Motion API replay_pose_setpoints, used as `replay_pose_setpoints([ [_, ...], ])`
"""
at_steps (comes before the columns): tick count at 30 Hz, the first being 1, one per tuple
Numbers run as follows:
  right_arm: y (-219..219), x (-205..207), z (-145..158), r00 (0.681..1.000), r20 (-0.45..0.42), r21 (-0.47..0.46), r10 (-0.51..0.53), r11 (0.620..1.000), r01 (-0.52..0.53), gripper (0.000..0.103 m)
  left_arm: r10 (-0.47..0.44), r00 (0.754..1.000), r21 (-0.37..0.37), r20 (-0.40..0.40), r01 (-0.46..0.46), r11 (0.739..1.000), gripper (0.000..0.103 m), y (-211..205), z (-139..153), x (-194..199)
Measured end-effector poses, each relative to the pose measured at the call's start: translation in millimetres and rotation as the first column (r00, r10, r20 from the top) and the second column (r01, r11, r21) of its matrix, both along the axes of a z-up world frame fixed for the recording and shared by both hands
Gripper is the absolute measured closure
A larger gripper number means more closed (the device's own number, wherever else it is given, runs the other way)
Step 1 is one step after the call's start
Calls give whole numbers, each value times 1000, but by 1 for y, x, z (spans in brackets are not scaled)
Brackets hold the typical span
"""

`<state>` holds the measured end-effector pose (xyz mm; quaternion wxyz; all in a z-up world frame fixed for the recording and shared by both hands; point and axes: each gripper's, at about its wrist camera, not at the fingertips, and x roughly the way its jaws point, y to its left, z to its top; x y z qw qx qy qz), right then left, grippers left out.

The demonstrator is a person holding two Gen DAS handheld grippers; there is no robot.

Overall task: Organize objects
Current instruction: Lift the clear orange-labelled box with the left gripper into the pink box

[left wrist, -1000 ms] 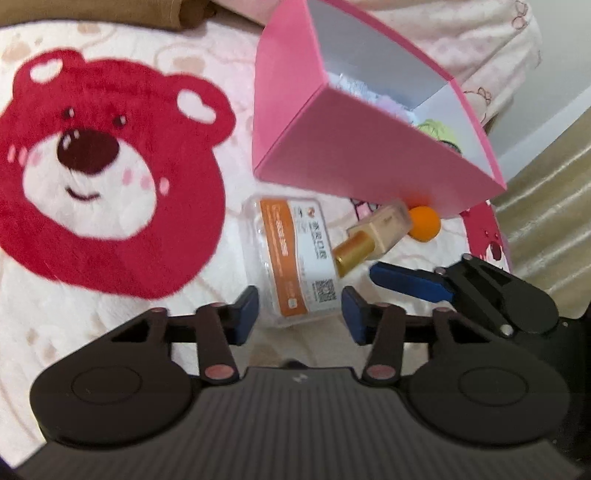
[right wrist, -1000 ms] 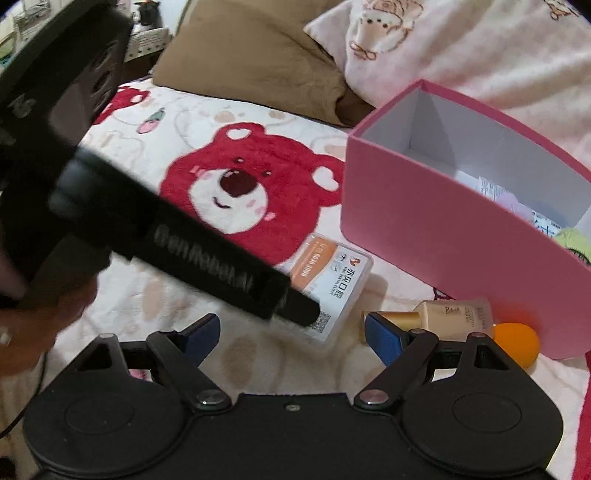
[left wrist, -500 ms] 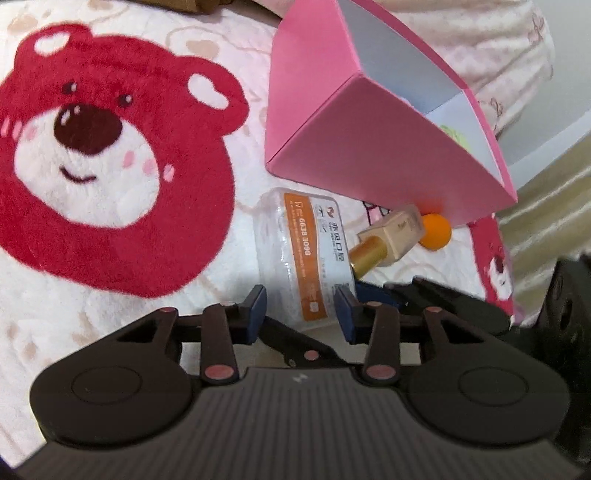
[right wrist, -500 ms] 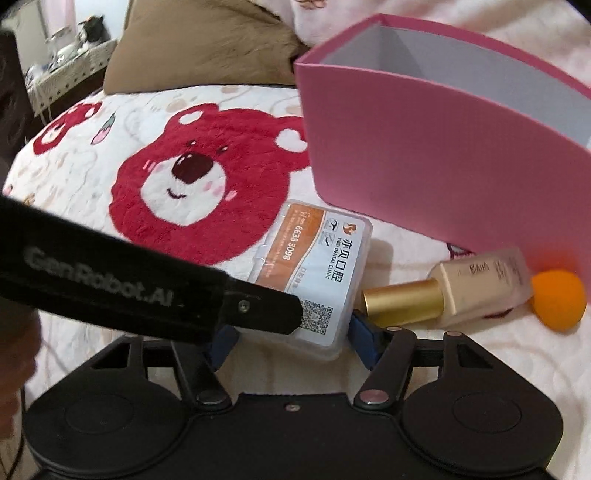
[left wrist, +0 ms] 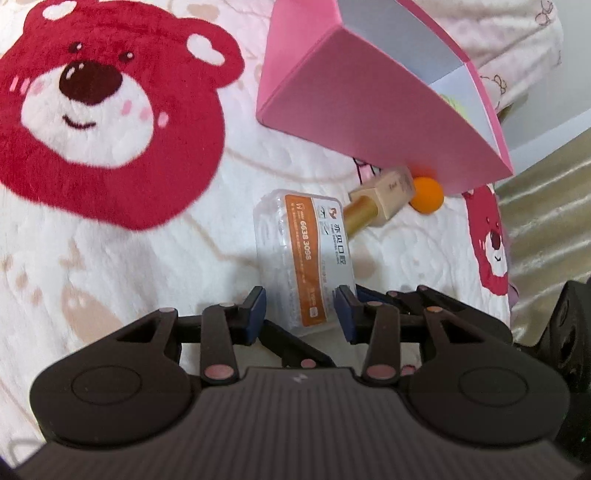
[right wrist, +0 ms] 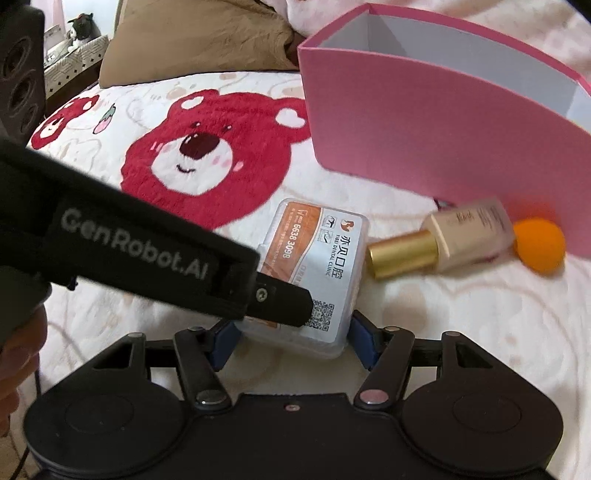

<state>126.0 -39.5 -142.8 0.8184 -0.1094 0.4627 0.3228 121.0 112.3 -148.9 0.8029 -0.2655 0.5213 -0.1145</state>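
Right wrist view: my right tongs [right wrist: 293, 339], jaws just closing, clamp the plastic case [right wrist: 317, 258] between them. My left tongs [left wrist: 299, 314] hover narrowly apart, so the pink box [right wrist: 424, 122] beyond comes next.

This is a bedroom in a home. The work surface is a bed covered with a plush white blanket [right wrist: 461, 314] printed with red cartoon bears [right wrist: 207, 155]. A brown pillow [right wrist: 199, 33] and a pink patterned quilt [left wrist: 517, 33] lie at the far end. At the far left, a small cat figure [right wrist: 83, 27] sits on a shelf.
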Motion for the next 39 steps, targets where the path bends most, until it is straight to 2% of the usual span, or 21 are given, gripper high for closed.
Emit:
replay_pose_setpoints([
  [4,-13,-7,1,999,-42,33,-26,999,28,36,-23,1000,50,15,23,998,63,-16,8,-11],
  [10,-31,-23,7,996,-79,56,-29,998,33,36,-57,998,100,-16,59,993,63,-38,22,-25],
  [13,-38,-28,16,991,-116,40,-62,997,67,36,-89,996,111,-27,91,990,63,-48,31,-31],
  [16,-46,-37,26,992,-98,30,-74,997,77,36,-116,993,128,-2,115,985,63,-59,44,-39],
  [19,-54,-45,38,996,-62,24,-69,997,71,36,-178,984,166,22,172,971,63,-72,60,-46],
  [21,-61,-51,49,996,-46,33,-72,997,74,36,-185,983,152,15,181,972,63,-75,71,-50],
  [24,-66,-63,69,997,52,24,-49,999,48,36,-198,979,140,56,189,972,63,-77,92,-56],
  [27,-69,-69,87,989,146,17,-28,1000,25,36,-210,972,159,105,192,968,63,-81,113,-59],
  [31,-63,-73,108,958,286,-25,20,1000,-14,36,-226,961,213,159,191,958,62,-88,142,-59],
  [39,-56,-51,161,919,392,-43,33,999,-18,36,-203,947,201,250,155,967,62,-80,195,-40],
])
